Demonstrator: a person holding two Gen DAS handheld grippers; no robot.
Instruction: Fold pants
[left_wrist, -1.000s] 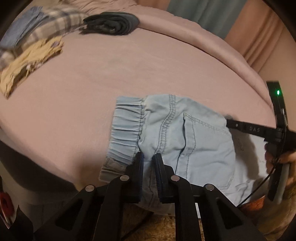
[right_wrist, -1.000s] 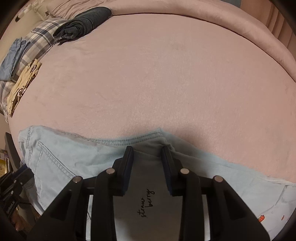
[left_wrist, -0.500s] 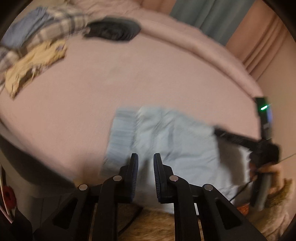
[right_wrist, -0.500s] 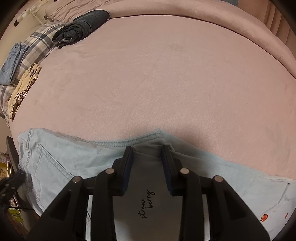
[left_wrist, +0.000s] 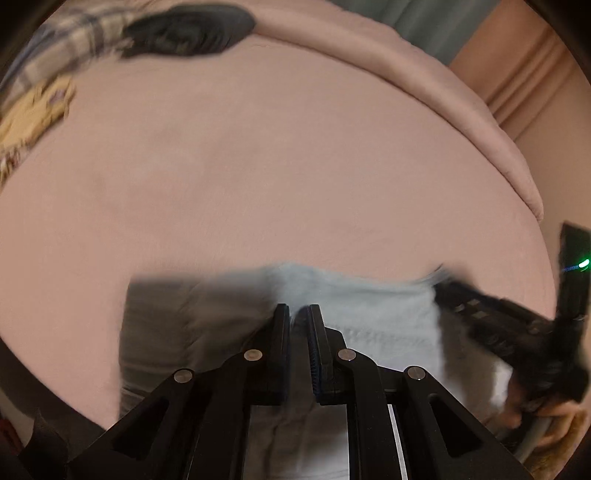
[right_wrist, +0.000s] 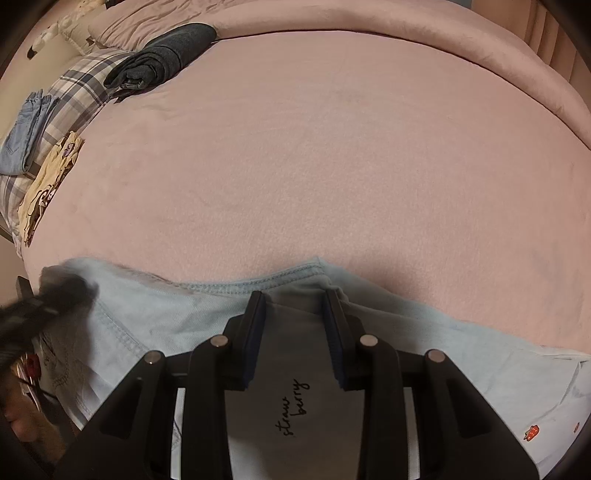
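left wrist: steep, close over bed (left_wrist: 295, 166) | right wrist: same | shared: pants (right_wrist: 155, 314)

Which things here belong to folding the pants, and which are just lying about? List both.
Job: light blue pants; left gripper; right gripper.

Lying about: dark folded garment; plaid cloth; folded jeans; yellow printed garment; pink bed cover.
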